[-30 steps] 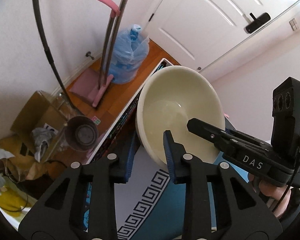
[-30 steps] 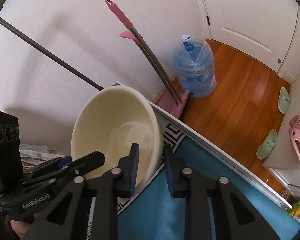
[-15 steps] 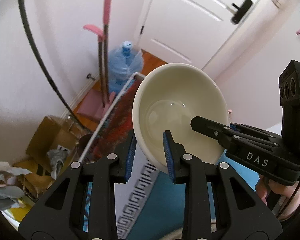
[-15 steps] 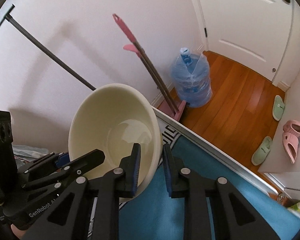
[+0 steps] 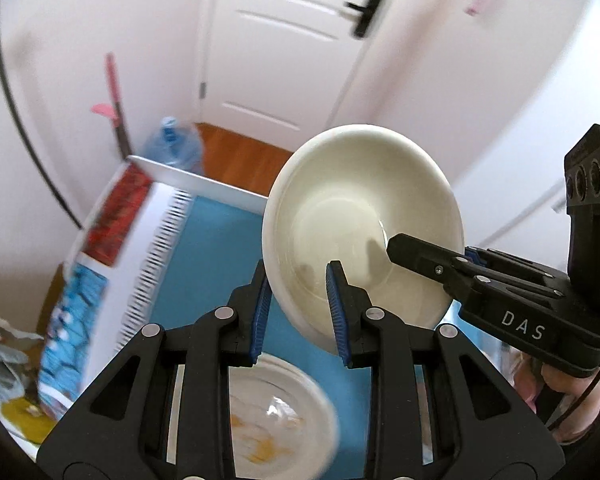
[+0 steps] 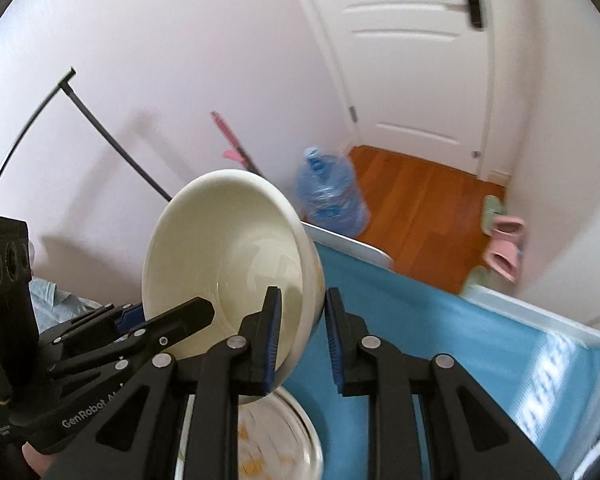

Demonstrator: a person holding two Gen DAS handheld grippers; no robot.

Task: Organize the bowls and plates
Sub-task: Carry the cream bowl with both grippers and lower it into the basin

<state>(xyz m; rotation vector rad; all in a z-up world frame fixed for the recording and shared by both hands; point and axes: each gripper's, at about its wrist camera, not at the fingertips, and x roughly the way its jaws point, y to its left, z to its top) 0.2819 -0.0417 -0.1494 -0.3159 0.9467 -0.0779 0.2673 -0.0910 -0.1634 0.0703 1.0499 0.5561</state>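
We have the cream bowl [image 5: 360, 220] up in the air between both tools, tipped so its mouth faces the cameras, well clear of the blue-covered surface [image 5: 216, 248] below. The left hand-held gripper [image 5: 298, 304] is nearly closed, its blue pads pinching the rim wall at the bowl's lower left edge, one pad outside, one inside. The right hand-held gripper [image 6: 300, 328] does the same on the opposite edge, jaws drawn in tight with the rim [image 6: 312, 304] sandwiched between them. So we carry it by two thin bites of rim, and that is what we watch. It looks like glazed ceramic to us: stiff, no give at all, probably fairly heavy for its depth, and glossy enough that the pads could creep if the bowl swings. A drop onto the surface could chip or break it, we reckon. The rim is the only sensible place to hold it, since the round belly offers nothing to pinch, and two grips across from each other keep it from pivoting. Directly beneath us sits a white plate [image 5: 284, 420] with yellowish smears on it, blurred in both views. We'd say any set-down wants both tools lowering together, level, with neither letting go early. The edges of both views are smeared too.
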